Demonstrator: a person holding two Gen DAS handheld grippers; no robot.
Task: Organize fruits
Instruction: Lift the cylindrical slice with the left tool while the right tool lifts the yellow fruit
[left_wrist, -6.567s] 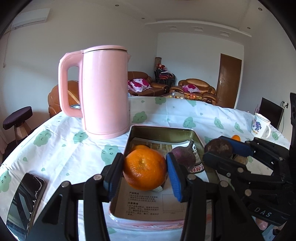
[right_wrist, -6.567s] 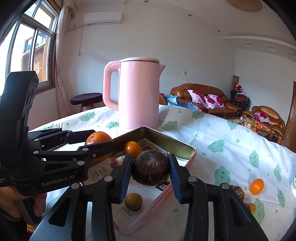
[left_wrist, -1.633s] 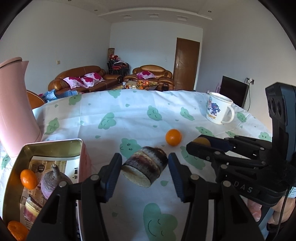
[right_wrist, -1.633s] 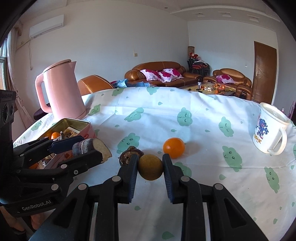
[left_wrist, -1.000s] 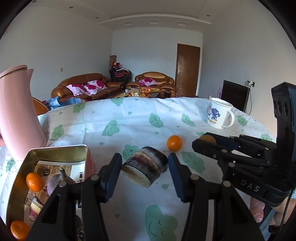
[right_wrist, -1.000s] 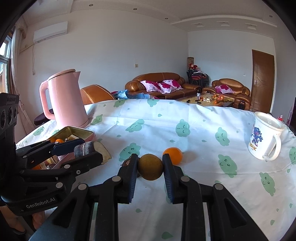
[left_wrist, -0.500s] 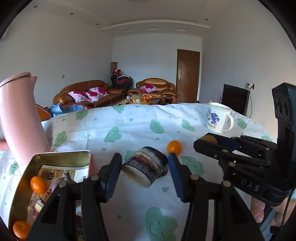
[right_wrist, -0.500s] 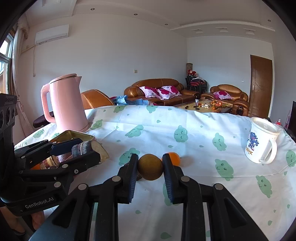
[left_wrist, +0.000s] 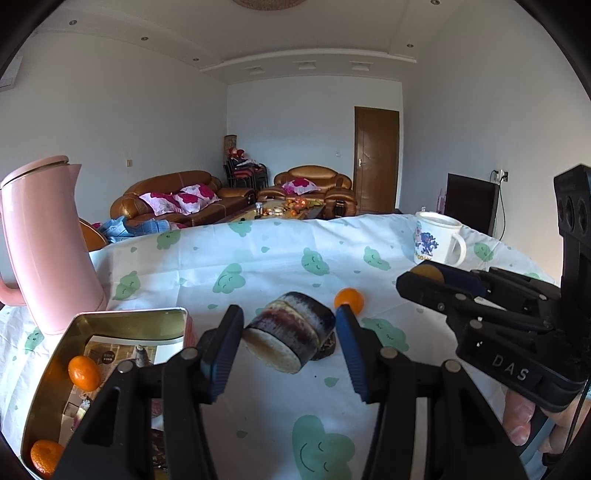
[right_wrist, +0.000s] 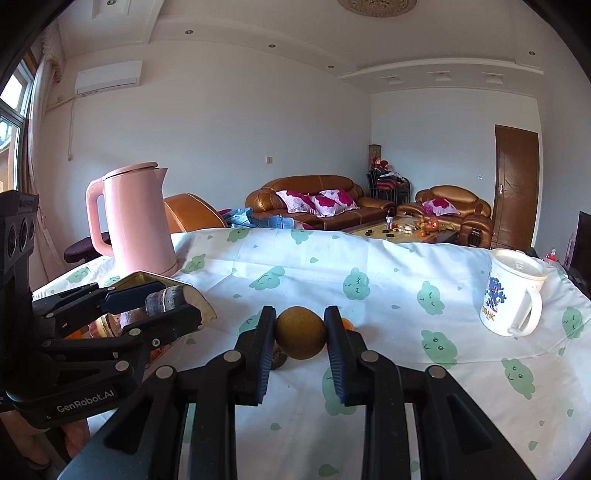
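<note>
Presently, left wrist view:
Left gripper (left_wrist: 290, 334): jaws part-way spread, pinching a short cut stalk section (left_wrist: 290, 336) with dark banded skin and a pale cut face; it is clear of the cloth.
Stalk axis: long axis runs slantwise between the pads, pale cut end toward the camera and lower left, dark end up and right.
Tin tray (left_wrist: 48, 365): lies to the lower left of the held piece, beside the pink kettle (left_wrist: 48, 243); two small oranges (left_wrist: 84, 373) show inside on printed paper.
Loose orange (left_wrist: 349, 300): sits on the tablecloth (left_wrist: 258, 258) just beyond the right-hand pad, apart from the tray.
Right gripper (left_wrist: 424, 275): seen at the right edge, a brownish-yellow fruit between its tips.

Right wrist view:
Right gripper (right_wrist: 300, 332): jaws drawn close together, pinching a round brownish-yellow fruit (right_wrist: 300, 332), raised above the cloth.
Tray bearing: tin tray (right_wrist: 147, 275) lies to the left, mostly hidden behind the left gripper (right_wrist: 166, 302).
Nearer hand: judged the left, which hangs beside the tray rim; the right must cross leftward to reach it.
Mug (right_wrist: 511, 291): stands well apart to the right.
Dark object: something lies on the cloth under the held fruit; kind cannot be told.
</note>
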